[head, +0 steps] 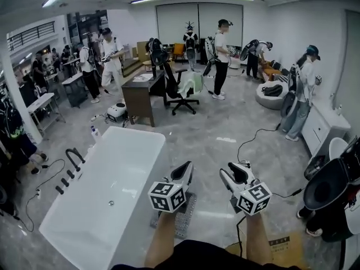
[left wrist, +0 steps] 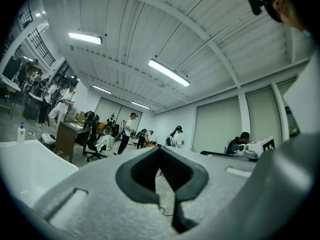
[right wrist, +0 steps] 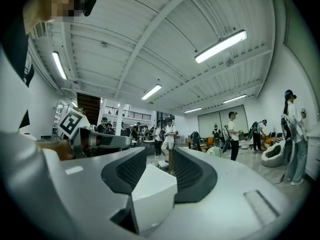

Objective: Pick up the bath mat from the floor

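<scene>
Bath mat point(head: 187, 215) lies flat on the floor just beside the bathtub point(head: 118, 167), grey and textured, directly below the left gripper point(head: 184, 172) in the head view. Neither tool touches it: both are held level above the floor and point out across the room, so the pickup looks not yet begun and each would need to tip down to reach an edge. The left gripper's fingers are pressed together on nothing. The right gripper point(head: 235, 172) has its fingers partly apart, gripping nothing.
</scene>
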The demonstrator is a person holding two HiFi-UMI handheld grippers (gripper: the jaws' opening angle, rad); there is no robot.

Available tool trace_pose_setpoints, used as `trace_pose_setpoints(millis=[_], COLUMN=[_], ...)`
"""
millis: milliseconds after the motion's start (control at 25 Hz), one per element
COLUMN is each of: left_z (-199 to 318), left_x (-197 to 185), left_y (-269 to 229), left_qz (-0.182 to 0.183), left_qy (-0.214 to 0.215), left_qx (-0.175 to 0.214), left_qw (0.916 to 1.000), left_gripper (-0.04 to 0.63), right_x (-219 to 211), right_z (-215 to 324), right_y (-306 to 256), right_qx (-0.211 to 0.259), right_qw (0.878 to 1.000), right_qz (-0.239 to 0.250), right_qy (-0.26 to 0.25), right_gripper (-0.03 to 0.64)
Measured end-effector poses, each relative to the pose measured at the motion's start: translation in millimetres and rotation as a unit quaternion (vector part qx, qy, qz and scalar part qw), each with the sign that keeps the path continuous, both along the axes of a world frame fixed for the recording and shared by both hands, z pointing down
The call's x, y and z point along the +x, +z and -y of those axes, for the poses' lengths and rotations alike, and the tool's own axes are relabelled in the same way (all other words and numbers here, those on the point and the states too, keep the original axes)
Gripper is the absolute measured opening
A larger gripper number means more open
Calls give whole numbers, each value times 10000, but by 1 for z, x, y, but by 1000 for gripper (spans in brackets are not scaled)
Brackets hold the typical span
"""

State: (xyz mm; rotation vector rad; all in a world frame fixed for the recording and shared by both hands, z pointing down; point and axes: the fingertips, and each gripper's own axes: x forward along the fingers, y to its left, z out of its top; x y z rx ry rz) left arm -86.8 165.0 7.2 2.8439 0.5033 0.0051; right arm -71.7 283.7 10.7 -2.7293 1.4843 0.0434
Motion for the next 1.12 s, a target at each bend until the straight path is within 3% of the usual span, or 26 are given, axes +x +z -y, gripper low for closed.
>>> trace_pose_setpoints(millis=[200, 440, 720, 880, 1120], left_z=[39, 70, 82, 87, 87], left_x=[40, 77, 84, 84, 94], left_y=[-9, 1, 6, 23, 24], left_qz=[-100, 25, 213, 386, 387], left_qy=[-199, -321, -555, -666, -735], left_qx=[31, 70, 103, 38, -5], left_qw=[9997, 9995, 9982, 9970, 9965], left_gripper=[2, 2, 2, 2, 2], right_x=[50, 94, 112, 107, 122], right_z=[41, 66, 72, 85, 84], right_y=[-8, 1, 12, 31, 33], right_qx=[131, 442, 595, 216, 232], right_qw=[9999, 9986, 9966, 9982, 9971], right_qz=[-24, 216, 472, 355, 464], right_qy=[-110, -204, -316, -440, -552], right_gripper=[156, 155, 153, 152, 152])
